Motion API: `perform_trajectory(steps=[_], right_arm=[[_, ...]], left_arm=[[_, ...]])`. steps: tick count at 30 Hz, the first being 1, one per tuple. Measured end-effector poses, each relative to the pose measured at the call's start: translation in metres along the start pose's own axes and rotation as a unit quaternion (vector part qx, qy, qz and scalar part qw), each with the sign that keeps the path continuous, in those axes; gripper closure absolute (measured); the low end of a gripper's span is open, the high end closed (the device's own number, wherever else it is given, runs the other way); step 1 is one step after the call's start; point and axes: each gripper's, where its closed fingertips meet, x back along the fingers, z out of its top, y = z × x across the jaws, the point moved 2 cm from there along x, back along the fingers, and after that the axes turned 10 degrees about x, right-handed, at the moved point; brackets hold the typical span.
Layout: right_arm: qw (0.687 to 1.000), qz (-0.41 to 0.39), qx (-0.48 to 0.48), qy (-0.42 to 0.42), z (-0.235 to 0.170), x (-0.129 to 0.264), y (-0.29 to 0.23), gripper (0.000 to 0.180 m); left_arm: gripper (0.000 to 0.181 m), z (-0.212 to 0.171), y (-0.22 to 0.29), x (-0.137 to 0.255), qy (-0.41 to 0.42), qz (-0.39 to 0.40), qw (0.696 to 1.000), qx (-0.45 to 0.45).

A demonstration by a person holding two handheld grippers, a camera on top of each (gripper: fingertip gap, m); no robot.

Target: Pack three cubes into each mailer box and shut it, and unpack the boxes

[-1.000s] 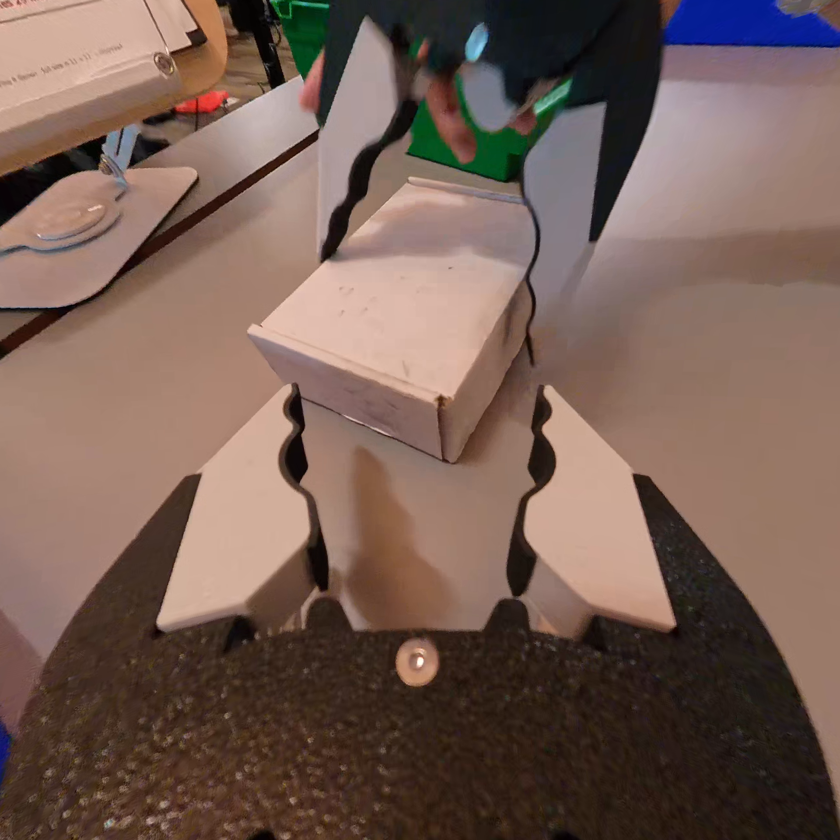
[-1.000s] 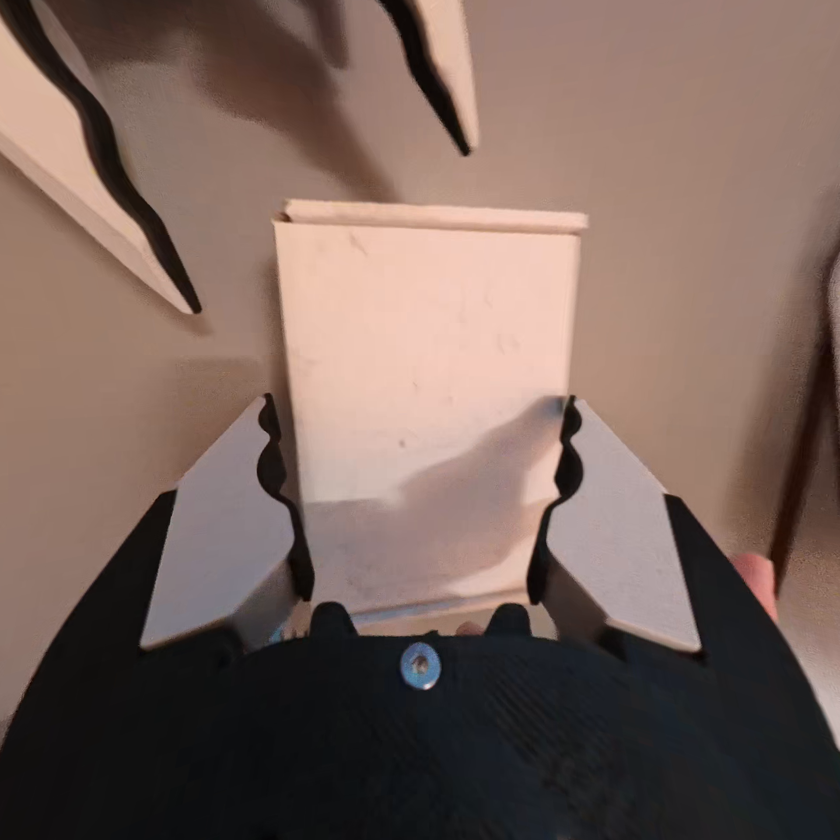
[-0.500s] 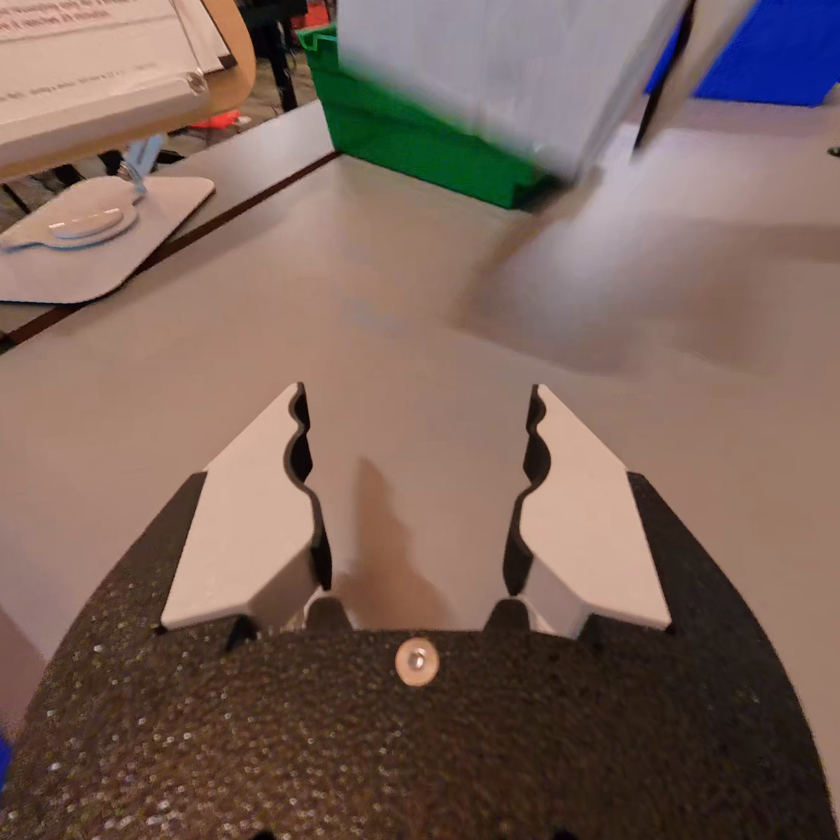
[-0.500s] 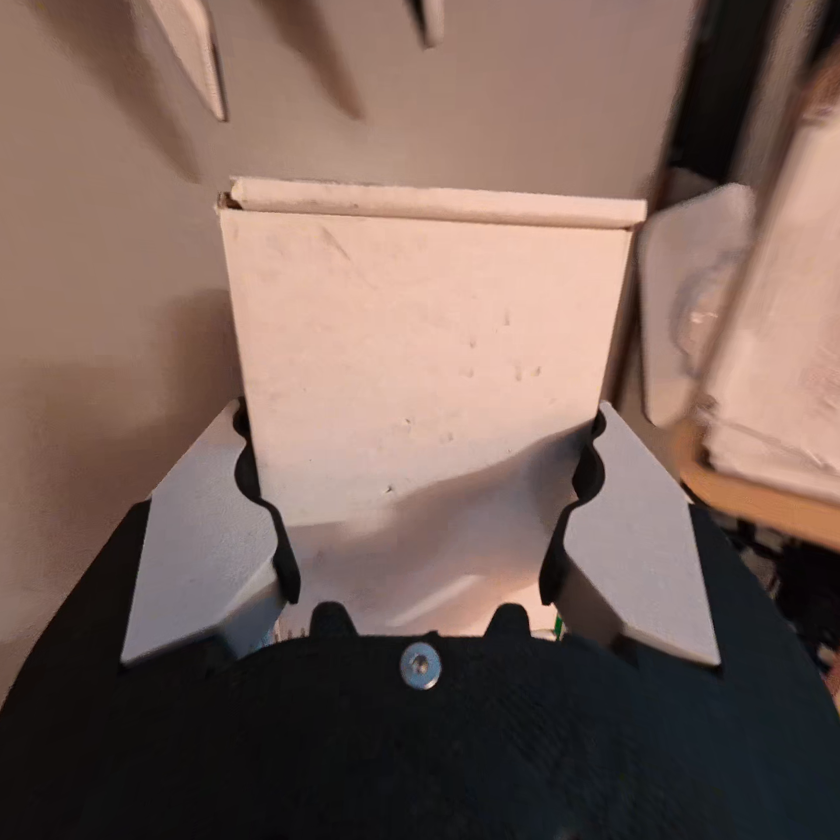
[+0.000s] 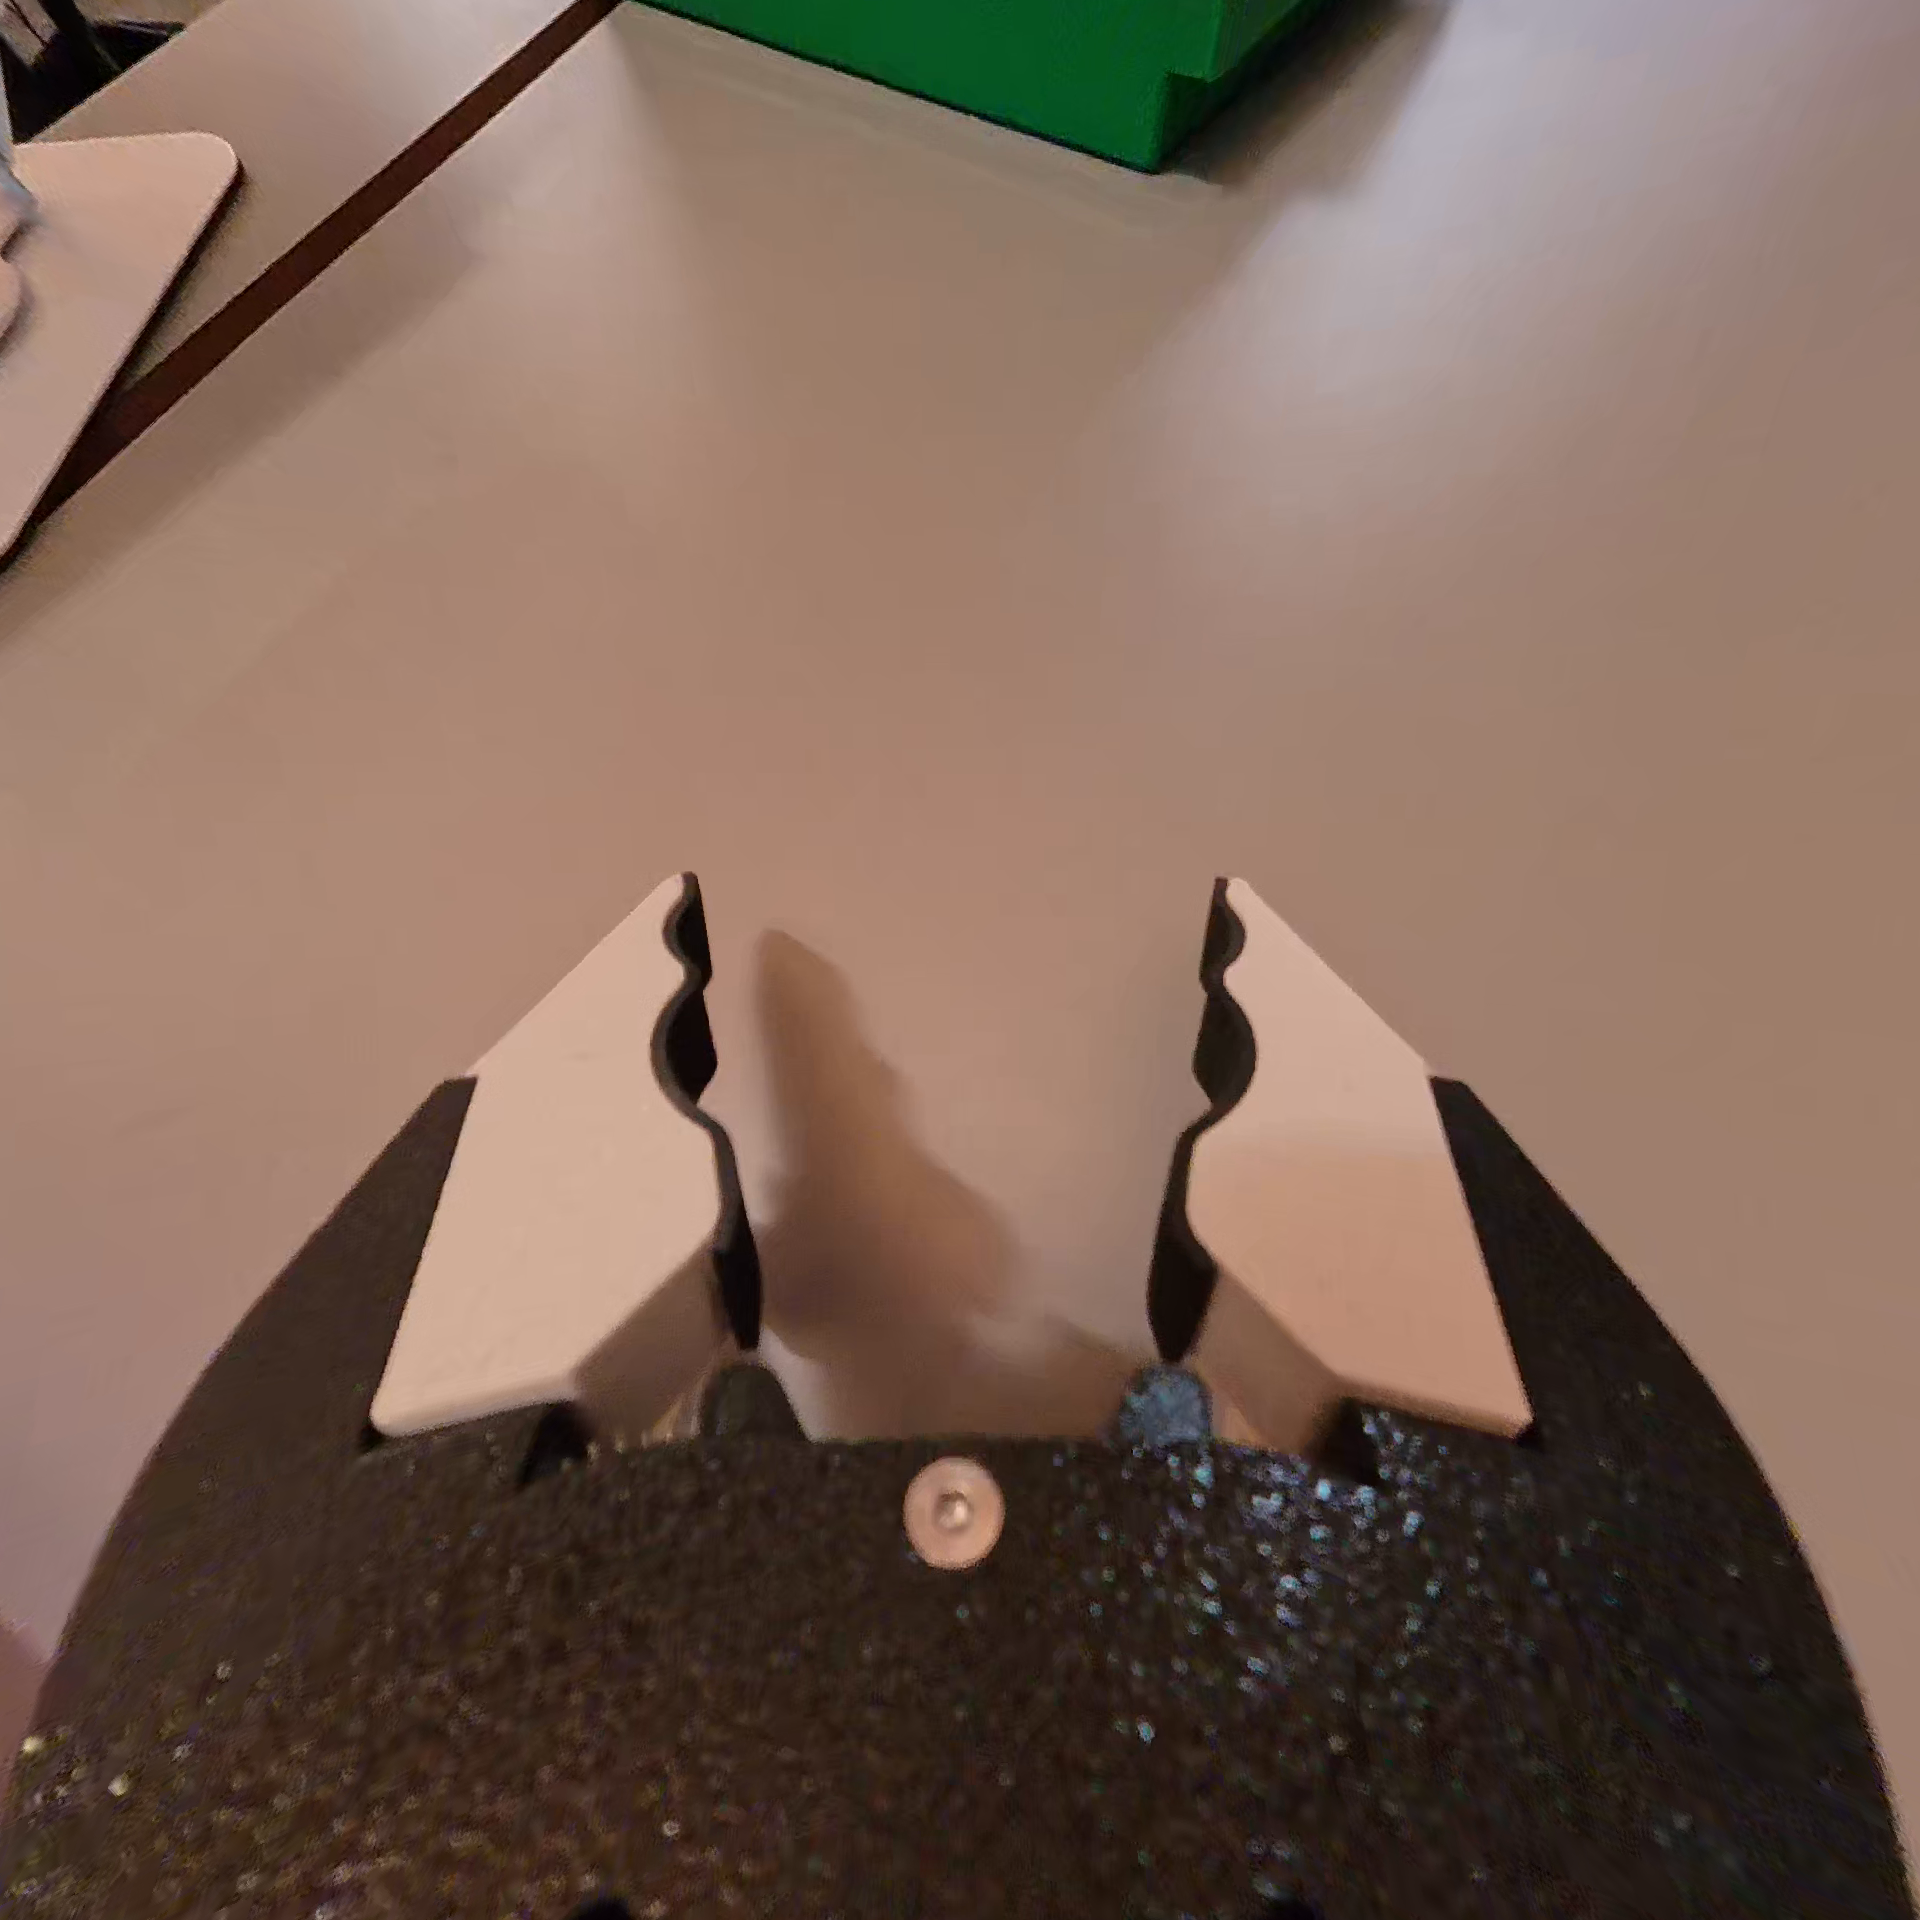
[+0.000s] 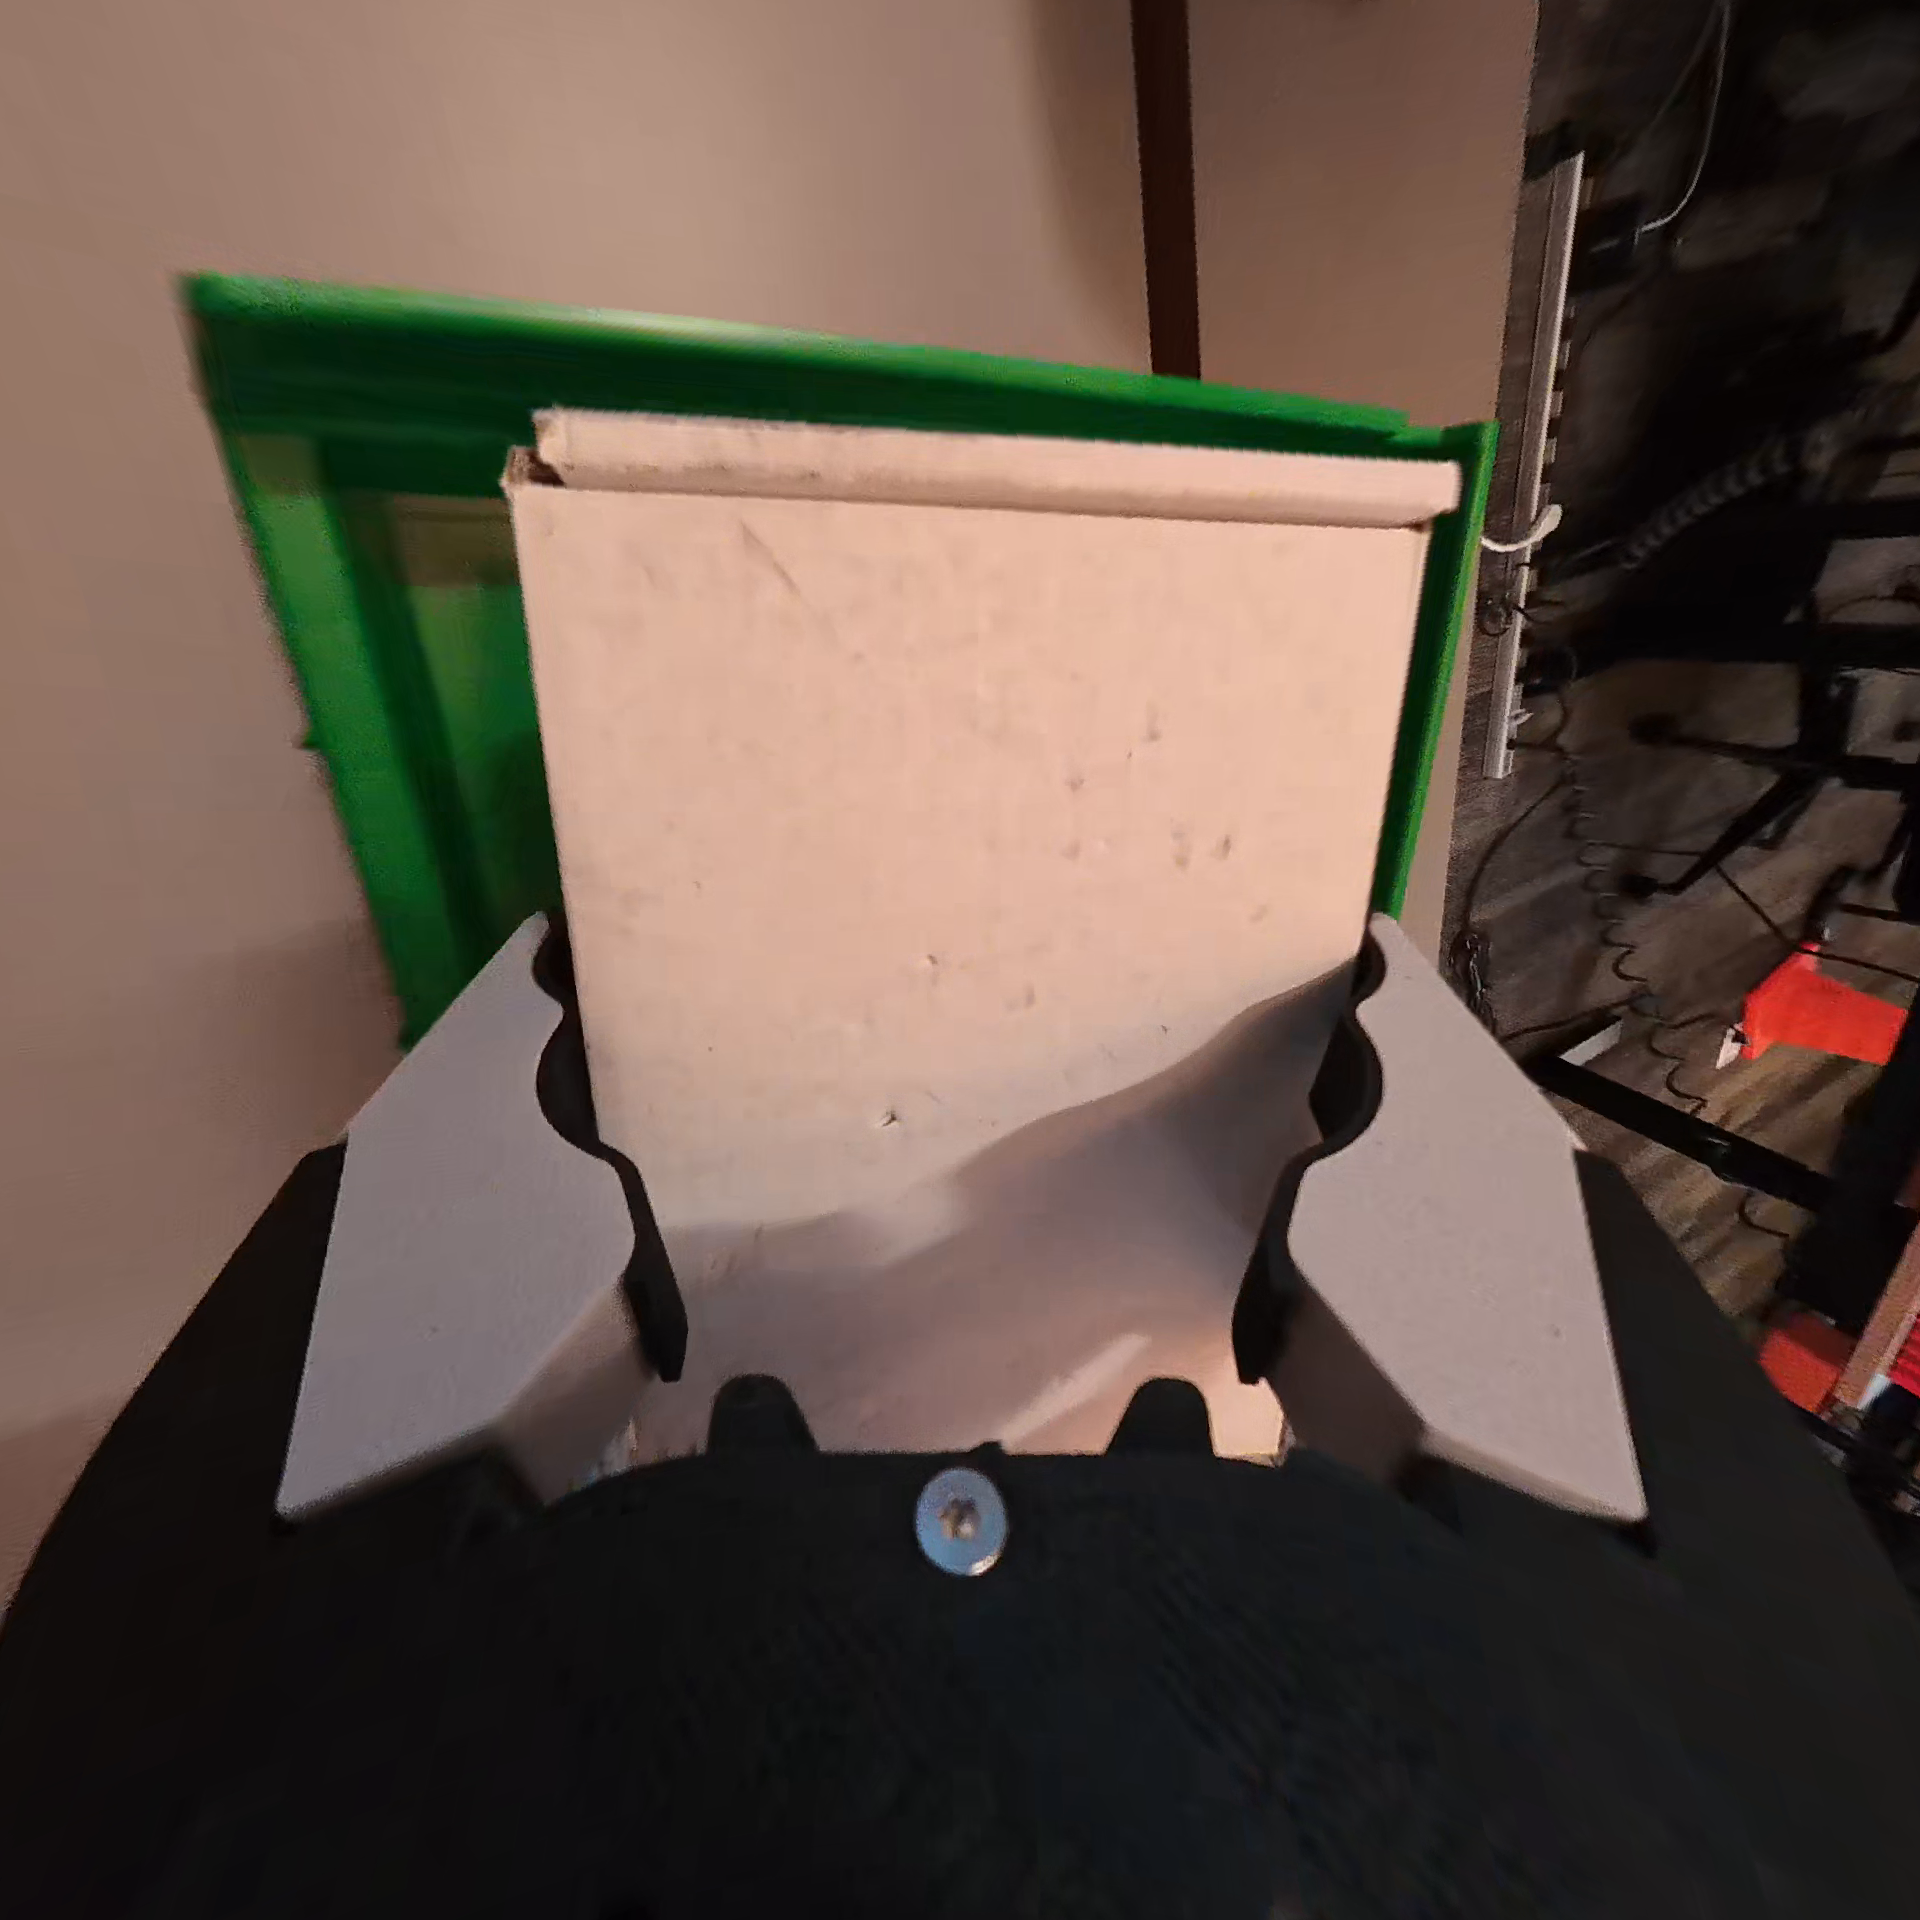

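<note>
right claw: the right claw (image 6: pixel 956 940) is clamped on the two sides of a closed white mailer box (image 6: pixel 966 790), its lid seam at the far edge, held up off the desk.
box position: a second ago the box sat on the desk between both claws; now it hangs in front of the green bin (image 6: pixel 343 582), which shows behind and around it in the right wrist view.
left claw: the left claw (image 5: pixel 956 894) stands spread wide with nothing between its fingers, low over bare desk (image 5: pixel 935 499).
what left the left view: the box that lay just ahead of the left claw a second ago is gone from that view; only the desk, a corner of the green bin (image 5: pixel 1039 62) and the edge of a flat pale stand base (image 5: pixel 104 270) remain.
meaning for the task: the box looks packed and shut, and the carry toward the bin suggests it is being set aside, probably dropped inside; whether three cubes are in it cannot be seen.
cubes: none visible in either view.
next need: the right claw must clear the bin rim before letting go.
writing and brands: none readable now; the box faces are plain, only scuffed and dented.
</note>
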Motion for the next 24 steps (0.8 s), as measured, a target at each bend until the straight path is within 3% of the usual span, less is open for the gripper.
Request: perform_trajectory(steps=[8,15,20,24], right_arm=[[0.998,0.065,-0.003,0.006,-0.021,-0.068,0.020,0.039],[0.998,0.037,0.051,0.002,-0.026,-0.118,0.041,0.039],[0.997,0.001,0.039,-0.061,-0.044,-0.147,0.054,0.039],[0.999,0.010,0.012,-0.034,-0.038,-0.146,0.048,0.052]], left_arm=[[0.094,0.005,-0.002,0.007,0.031,-0.003,0.999,0.019],[0.096,0.004,-0.006,0.006,0.025,-0.003,0.999,0.037],[0.097,0.003,-0.005,0.005,0.021,0.001,0.999,0.035],[0.096,0.000,-0.003,0.003,0.007,-0.015,0.999,0.043]])
